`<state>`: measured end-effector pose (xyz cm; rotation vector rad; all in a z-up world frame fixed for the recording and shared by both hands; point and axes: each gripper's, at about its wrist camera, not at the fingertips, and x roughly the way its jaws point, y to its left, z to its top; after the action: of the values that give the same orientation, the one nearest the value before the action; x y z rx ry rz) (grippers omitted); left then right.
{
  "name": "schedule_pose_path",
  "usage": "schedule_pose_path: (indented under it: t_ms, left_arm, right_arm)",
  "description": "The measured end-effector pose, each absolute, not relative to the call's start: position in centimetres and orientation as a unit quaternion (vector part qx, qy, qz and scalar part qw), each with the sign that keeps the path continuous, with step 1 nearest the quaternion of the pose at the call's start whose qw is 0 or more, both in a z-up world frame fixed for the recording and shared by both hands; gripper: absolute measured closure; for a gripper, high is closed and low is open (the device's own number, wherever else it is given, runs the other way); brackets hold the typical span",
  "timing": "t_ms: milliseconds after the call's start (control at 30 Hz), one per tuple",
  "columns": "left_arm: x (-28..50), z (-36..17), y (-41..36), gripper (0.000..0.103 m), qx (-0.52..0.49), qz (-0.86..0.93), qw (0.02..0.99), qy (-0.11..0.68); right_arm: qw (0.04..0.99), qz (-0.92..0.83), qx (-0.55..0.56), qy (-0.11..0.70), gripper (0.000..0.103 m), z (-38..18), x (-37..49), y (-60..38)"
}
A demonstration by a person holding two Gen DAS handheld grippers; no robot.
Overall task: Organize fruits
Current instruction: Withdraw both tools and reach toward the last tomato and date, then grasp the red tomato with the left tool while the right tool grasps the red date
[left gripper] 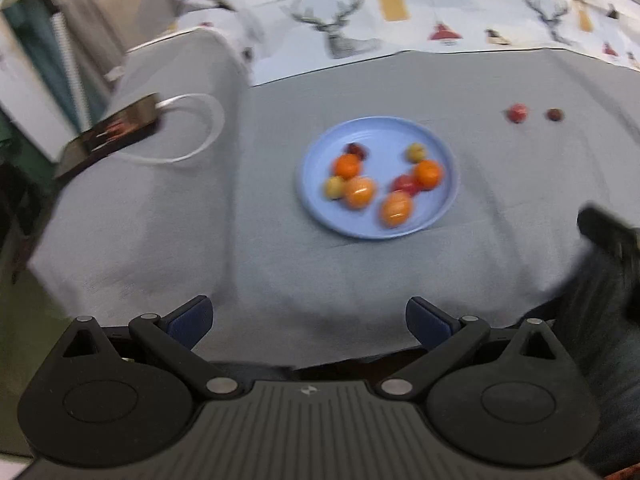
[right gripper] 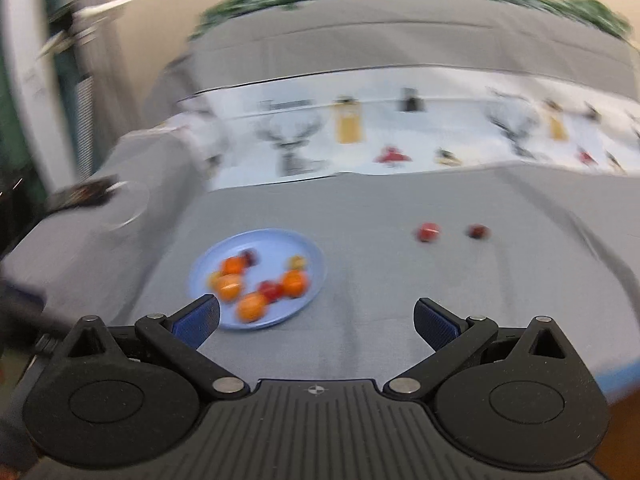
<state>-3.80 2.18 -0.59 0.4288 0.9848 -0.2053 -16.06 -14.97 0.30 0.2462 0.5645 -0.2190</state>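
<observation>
Both grippers, left gripper (left gripper: 309, 316) and right gripper (right gripper: 317, 318), are wide apart, holding nothing, above the table's (left gripper: 280, 272) near edge; blue plate (left gripper: 440, 152) holds fruit mid-table.

Black ribbed left gripper (left gripper: 308, 318), blue-padded fingers (left gripper: 191, 320), silver pivot screws, possibly dark sleeve

A grey-covered table (left gripper: 280, 272) bears a blue plate (left gripper: 316, 168), two loose red fruits (left gripper: 517, 113) and a phone (left gripper: 108, 132).

Plate (left gripper: 320, 152) pale blue w/ orange, red, yellow & dark-red fruit. Tabletop (left gripper: 280, 260) cloth plain grey; white runner (left gripper: 420, 20) at far edge w/ grey stag heads, mustard tags. Two loose fruits: red (left gripper: 517, 113), dark red (left gripper: 555, 114). Tool pads (left gripper: 192, 318) blue, frames black.
</observation>
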Motion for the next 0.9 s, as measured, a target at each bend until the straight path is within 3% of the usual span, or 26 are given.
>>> schedule_pose_path:
  t_ms: [300,433,567,767,900]
  left_arm:
    - [2.8,-4.0,-9.0,0.000,0.178,-0.215,0.856,0.436]
    - [7.5,-7.1,-16.0,0.000,0.178,-0.246,0.850,0.431]
    - [11.7,-10.5,-22.9,0.000,0.203,-0.285,0.830,0.434]
    - [17.2,-17.3,-30.4,0.000,0.266,-0.309,0.797,0.446]
    - [19.5,-18.5,-30.8,0.000,0.238,-0.334,0.796,0.446]
  right_arm:
    - [0.904,-0.292,0.175,0.258,0.001,-3.1,-11.9,-27.4]
    - [0.897,-0.318,0.122,0.283,0.001,-6.4,-6.7,-33.2]
    - [0.892,-0.284,0.138,0.324,0.001,-10.2,-0.8,-38.3]
    - [0.883,-0.272,0.088,0.371,0.001,-15.3,6.0,-41.3]
    - [0.909,-0.260,0.091,0.311,0.001,-17.2,6.0,-42.1]
